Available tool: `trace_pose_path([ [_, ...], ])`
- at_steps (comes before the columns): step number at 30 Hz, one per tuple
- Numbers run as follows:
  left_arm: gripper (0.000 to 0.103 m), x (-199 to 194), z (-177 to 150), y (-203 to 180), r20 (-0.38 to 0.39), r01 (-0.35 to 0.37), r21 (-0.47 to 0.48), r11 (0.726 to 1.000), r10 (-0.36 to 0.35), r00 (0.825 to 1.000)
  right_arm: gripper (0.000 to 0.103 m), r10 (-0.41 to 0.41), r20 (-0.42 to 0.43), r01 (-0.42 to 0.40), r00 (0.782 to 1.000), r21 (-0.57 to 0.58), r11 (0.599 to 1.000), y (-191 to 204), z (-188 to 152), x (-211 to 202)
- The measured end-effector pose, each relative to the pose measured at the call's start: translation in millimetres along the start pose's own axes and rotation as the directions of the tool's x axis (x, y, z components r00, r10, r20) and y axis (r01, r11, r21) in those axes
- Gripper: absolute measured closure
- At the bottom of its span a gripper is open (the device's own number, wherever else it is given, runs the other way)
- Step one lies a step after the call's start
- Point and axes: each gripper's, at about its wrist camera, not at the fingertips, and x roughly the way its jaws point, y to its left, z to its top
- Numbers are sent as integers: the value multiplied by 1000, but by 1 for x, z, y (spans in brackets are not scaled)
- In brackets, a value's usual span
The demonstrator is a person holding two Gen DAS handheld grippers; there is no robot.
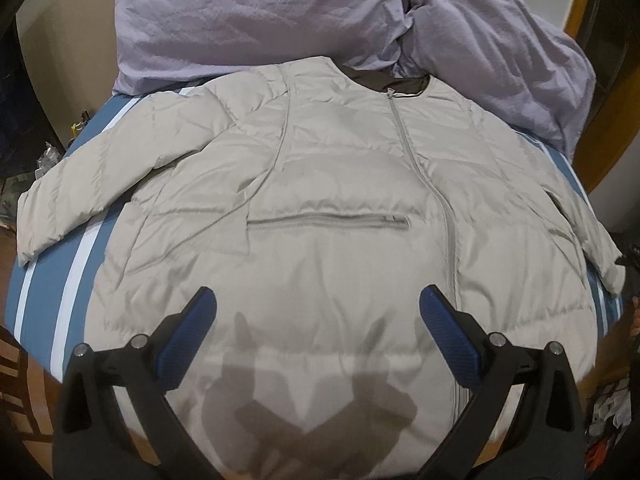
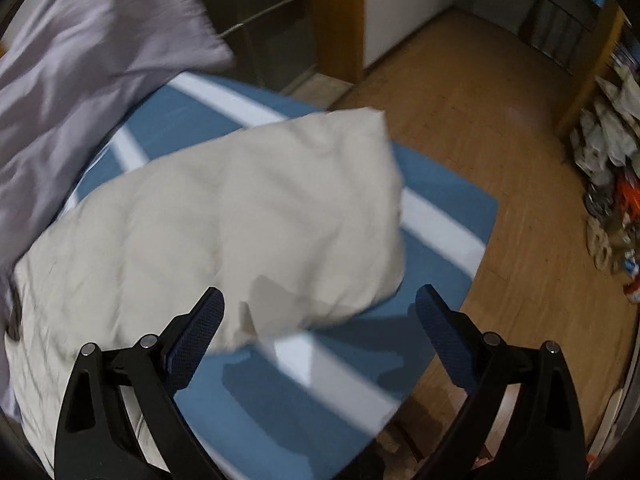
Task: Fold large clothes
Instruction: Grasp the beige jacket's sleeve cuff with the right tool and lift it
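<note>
Left wrist view:
Jacket (image 1: 320,200): pale beige puffer, spread front-up on bed, zipped shut, collar toward far end, hem toward camera.
Front zipper (image 1: 424,172): runs from collar down toward hem, right of centre in frame.
Chest pocket zipper (image 1: 328,220): horizontal, closed, mid-jacket.
Sleeve at frame left (image 1: 80,192): angled out over bed's edge at frame left, cuff at that edge.
Sleeve at frame right (image 1: 580,220): lying along jacket side, cuff at bed's edge at frame right.
Bed sheet (image 1: 44,280): blue with white stripes, showing both sides of jacket.
Lilac bedding (image 1: 260,20): crumpled heap at far end of bed, touching jacket collar.
Left gripper (image 1: 318,312): claw wide apart, blue pads, nothing between, hovering over hem area; shadow cast on jacket below.

Right wrist view:
Blur: motion-smeared, fine detail unreadable.
Jacket sleeve (image 2: 240,220): beige, lying across bed toward its corner, cuff end near bed's edge at frame right.
Bed sheet (image 2: 280,400): blue with white stripes, corner of bed at lower centre.
Lilac bedding (image 2: 80,60): upper left, beside sleeve.
Right gripper (image 2: 320,316): claw wide apart, gripping nothing, above sleeve's near edge and bare sheet; contact with cloth not clear.
Floor (image 2: 480,120): wooden, beyond bed's edge.
Clutter (image 2: 612,184): mixed heap along frame's right side, well apart from bed.
</note>
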Motion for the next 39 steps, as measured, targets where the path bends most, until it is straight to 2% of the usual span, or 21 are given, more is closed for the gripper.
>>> trace_pose_path([
  [4,2,12,12,-4,-13,-17,-22,1000,17,1000,16,-19,-17,20,1000,50,999,-9,23,24],
  [9,2,26,23,-7,-32,-37,-59,998,35,999,24,-23,-18,24,1000,50,998,-22,30,34],
  [11,2,29,27,-8,-35,-45,-74,996,42,998,30,11,-23,-9,1000,63,998,-25,31,38],
  [13,2,29,29,-9,-29,-46,-87,995,44,999,39,49,-24,-47,999,71,996,-27,31,42],
  [17,2,30,30,-4,-24,-42,-109,993,39,999,60,52,7,-52,999,24,998,-13,27,41],
  [19,2,31,30,3,-25,-38,-117,992,36,999,75,45,17,-45,999,14,999,-8,27,39],
  [22,2,30,31,15,-25,-39,-114,993,37,999,86,4,50,-3,999,-12,1000,6,28,25],
  [26,2,19,31,36,1,-59,-112,992,60,998,87,-39,119,48,992,-79,996,35,26,0],
  [28,2,16,31,50,8,-77,-124,989,78,997,88,-27,159,48,987,-129,990,56,24,-15],
  [34,2,7,27,90,11,-119,-174,978,123,992,88,64,198,-8,978,-272,962,129,8,-47],
  [39,2,0,17,115,7,-135,-213,968,140,990,88,170,153,-88,973,-435,896,216,-26,-59],
])
